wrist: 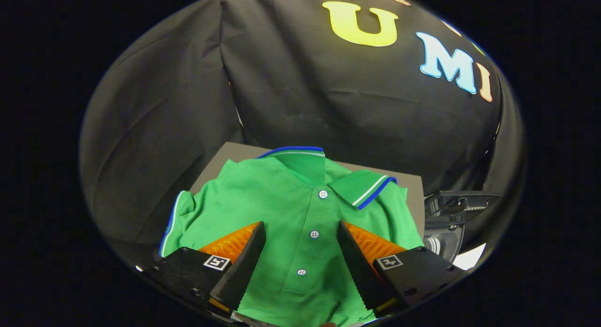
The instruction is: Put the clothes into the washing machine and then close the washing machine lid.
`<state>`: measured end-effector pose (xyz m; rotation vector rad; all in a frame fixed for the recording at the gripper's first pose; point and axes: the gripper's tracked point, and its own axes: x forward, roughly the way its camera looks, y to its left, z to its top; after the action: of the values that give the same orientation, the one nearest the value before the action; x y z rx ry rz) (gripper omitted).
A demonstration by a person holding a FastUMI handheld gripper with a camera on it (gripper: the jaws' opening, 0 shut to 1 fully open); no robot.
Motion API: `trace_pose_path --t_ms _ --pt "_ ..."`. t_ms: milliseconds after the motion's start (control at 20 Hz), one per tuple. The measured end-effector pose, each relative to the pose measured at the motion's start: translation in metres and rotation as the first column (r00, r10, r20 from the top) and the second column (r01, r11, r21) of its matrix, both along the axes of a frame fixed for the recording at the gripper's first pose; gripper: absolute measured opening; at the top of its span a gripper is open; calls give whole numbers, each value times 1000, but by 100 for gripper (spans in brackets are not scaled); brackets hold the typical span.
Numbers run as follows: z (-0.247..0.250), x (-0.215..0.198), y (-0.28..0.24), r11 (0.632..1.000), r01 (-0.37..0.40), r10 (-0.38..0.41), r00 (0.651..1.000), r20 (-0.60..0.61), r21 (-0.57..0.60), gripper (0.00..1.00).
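Observation:
A green polo shirt (281, 209) with a blue and white trimmed collar lies flat on a grey board (225, 153), buttons facing up. My gripper (300, 228) hovers over the shirt's chest with its fingers (251, 252) spread wide, one on each side of the button placket. Nothing is held between them. Part of the washing machine (446, 224), dark with a pale rim, shows to the right of the shirt, past the board's edge.
The black cloth wall (305, 97) hangs close behind the board and wraps round on the left. The board's far edge lies just beyond the shirt collar.

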<state>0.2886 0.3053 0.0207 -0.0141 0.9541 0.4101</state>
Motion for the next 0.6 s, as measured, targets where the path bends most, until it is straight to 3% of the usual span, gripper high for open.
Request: trace_pose_path --t_ms 350,450,600 --pt "-16 -3 -1 999 -15 14 1000 -18 -52 97" --pt "-16 -5 4 997 -49 49 999 -10 -54 96" --pt "-16 -10 13 995 -88 89 996 1 -49 46"
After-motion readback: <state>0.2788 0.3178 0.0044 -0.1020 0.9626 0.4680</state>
